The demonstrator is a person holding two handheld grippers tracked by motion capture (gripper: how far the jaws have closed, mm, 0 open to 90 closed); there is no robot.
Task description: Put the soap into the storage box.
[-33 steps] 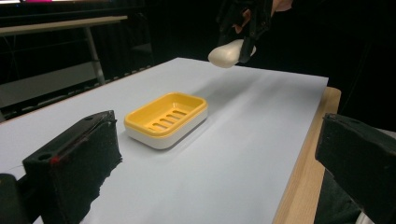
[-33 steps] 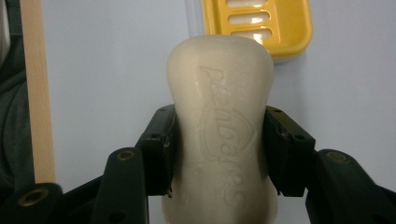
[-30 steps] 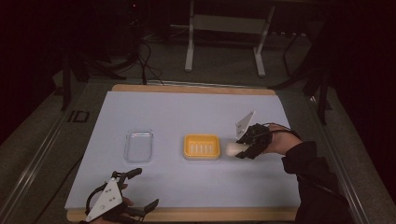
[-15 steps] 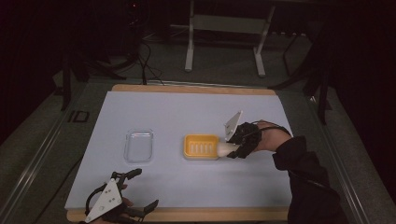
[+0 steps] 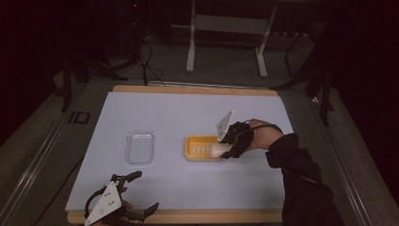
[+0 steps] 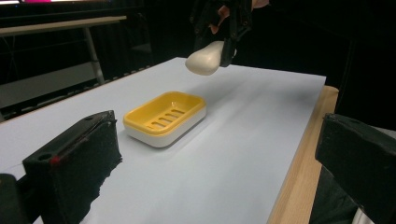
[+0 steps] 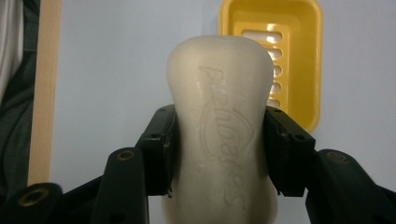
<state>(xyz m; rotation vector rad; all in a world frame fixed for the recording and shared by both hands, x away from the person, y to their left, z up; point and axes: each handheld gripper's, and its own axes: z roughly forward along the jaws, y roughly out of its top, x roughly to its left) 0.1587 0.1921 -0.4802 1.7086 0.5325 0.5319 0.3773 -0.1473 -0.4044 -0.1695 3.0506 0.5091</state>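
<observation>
You were partway through carrying the bar of soap (image 7: 219, 126) to the yellow soap dish (image 5: 200, 147), with your right gripper (image 5: 230, 147) clamped on the bar's sides and holding it in the air just over the dish's right edge. Your left gripper (image 5: 123, 202) sat at the near left of the table (image 5: 188, 108), jaws apart and empty, with the clear lid (image 5: 139, 147) lying left of the dish. The next move likely called for centring the bar over the slotted floor, lowering it, then releasing.
</observation>
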